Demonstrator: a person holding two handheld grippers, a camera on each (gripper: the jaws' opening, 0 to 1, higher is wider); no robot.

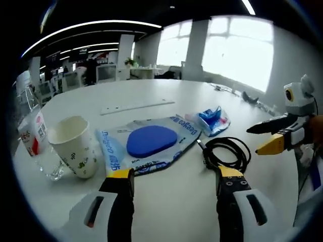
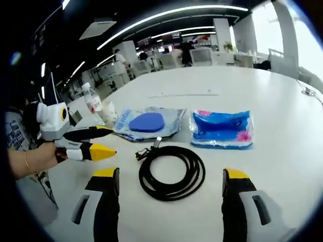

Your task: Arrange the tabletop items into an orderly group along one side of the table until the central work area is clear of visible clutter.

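Observation:
On the white table lie a clear packet holding a blue disc (image 1: 150,141) (image 2: 147,122), a blue snack bag (image 1: 213,120) (image 2: 222,129) and a coiled black cable (image 1: 225,153) (image 2: 171,172). A white paper cup (image 1: 75,146) and a water bottle (image 1: 36,141) (image 2: 94,105) stand at the table's left. My left gripper (image 1: 174,180) is open, just short of the packet and cable; it also shows at the left of the right gripper view (image 2: 103,142). My right gripper (image 2: 171,181) is open over the cable, and appears in the left gripper view (image 1: 262,140).
A long white strip (image 1: 137,106) (image 2: 184,94) lies farther back on the table. Cables and small items (image 1: 237,93) sit near the far right edge. Desks, chairs and monitors fill the office behind. A hand (image 2: 35,159) holds the left gripper.

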